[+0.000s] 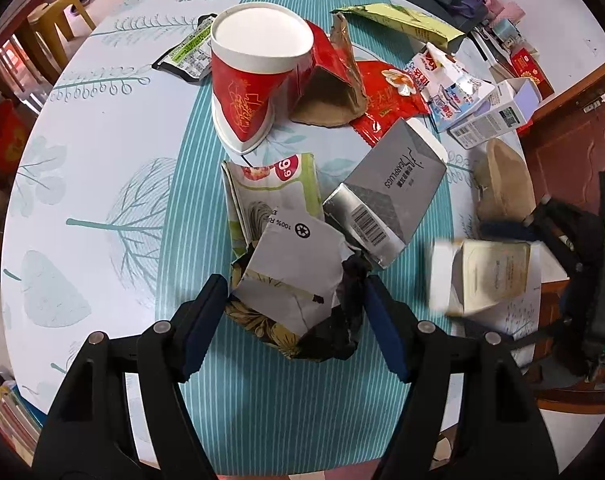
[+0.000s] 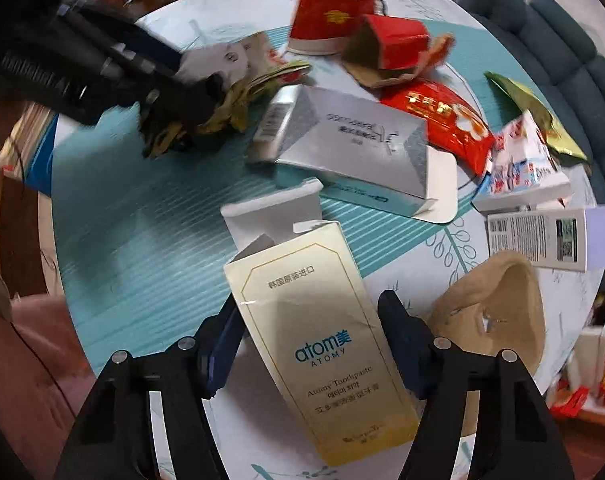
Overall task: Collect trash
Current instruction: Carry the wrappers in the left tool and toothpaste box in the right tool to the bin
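Observation:
My left gripper (image 1: 294,304) is shut on a crumpled paper bag (image 1: 298,288), white with a dark floral side, near the table's front; it also shows in the right wrist view (image 2: 206,92). My right gripper (image 2: 310,320) is shut on a cream Atomy toothpaste box (image 2: 322,340), held above the table; the box shows blurred in the left wrist view (image 1: 482,280). Other trash lies on the round table (image 1: 102,200): an upturned red paper cup (image 1: 254,76), a red torn carton (image 1: 326,84), a red snack wrapper (image 1: 386,96) and a silver box (image 1: 386,200).
A green wrapper (image 1: 402,20), a blue-white wrapper (image 1: 446,84), a white barcode box (image 1: 494,116) and a tan paper bowl (image 2: 498,312) lie at the table's right. A black-green packet (image 1: 186,52) lies behind the cup. Chairs and a sofa (image 2: 562,48) surround the table.

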